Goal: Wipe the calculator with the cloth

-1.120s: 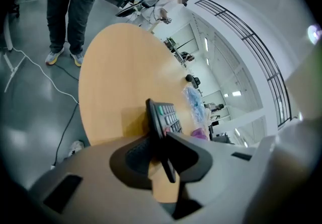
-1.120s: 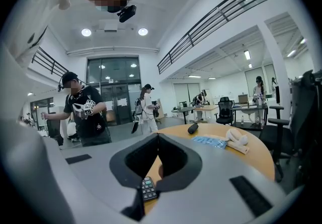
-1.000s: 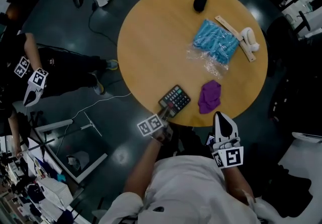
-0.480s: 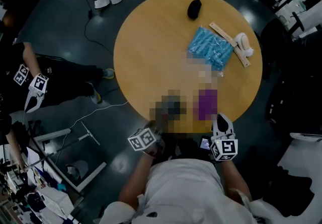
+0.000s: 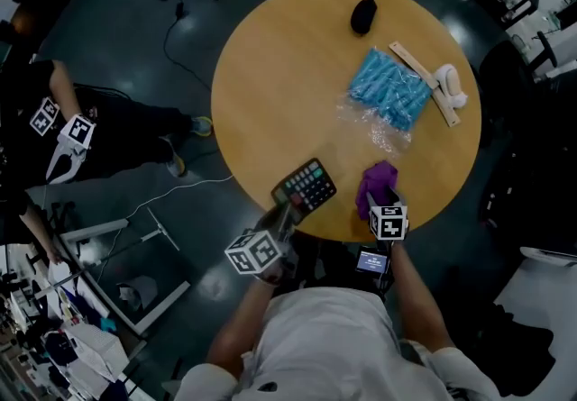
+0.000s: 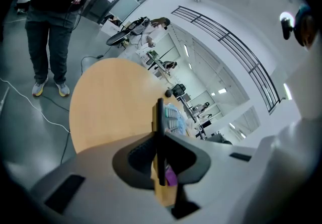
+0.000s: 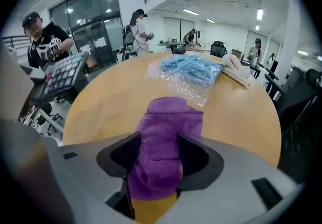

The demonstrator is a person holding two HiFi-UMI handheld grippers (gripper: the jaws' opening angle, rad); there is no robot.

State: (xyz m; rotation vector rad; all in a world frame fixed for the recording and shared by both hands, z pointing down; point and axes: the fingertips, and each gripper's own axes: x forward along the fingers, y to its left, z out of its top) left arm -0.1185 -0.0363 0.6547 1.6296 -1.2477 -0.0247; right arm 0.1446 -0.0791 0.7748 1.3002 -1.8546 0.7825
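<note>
Forward from beyond the counter's near rim come the right tongs (image 5: pixel 379 198): a second ago they hung off the edge, short of the cloth (image 5: pixel 377 179), and now they are on it. On the other side little has changed; the left tongs (image 5: pixel 287 210) keep their grip on the calculator (image 5: pixel 306 185), which sits a touch higher and more tilted than before.

From my left gripper view, I see the calculator edge-on, a thin dark slab standing upright between the two jaws, which are clenched on its near corner. Its key face turns toward my right tongs, and the right gripper view catches those keys off to its left, raised above the counter's (image 5: pixel 279 75) surface.

From my right gripper view, the purple cloth fills the gap between the jaws. Both pads press into it from either side, so these tongs are grasping the cloth. It bunches up ahead of the jaws and its far end lies on the wood.

Beyond the right tongs, farther across the counter, lies a blue packet (image 5: pixel 389 86) in crinkled clear wrap. Just past that, toward the far right rim, sits a wooden strip (image 5: pixel 422 73) with a white object (image 5: pixel 448 81) against it. A small black thing (image 5: pixel 363 14) rests near the far edge, well apart from both tongs.

Off the counter, far out to the left of my left tongs, a person in dark clothes (image 5: pixel 54 111) stands on the floor.
</note>
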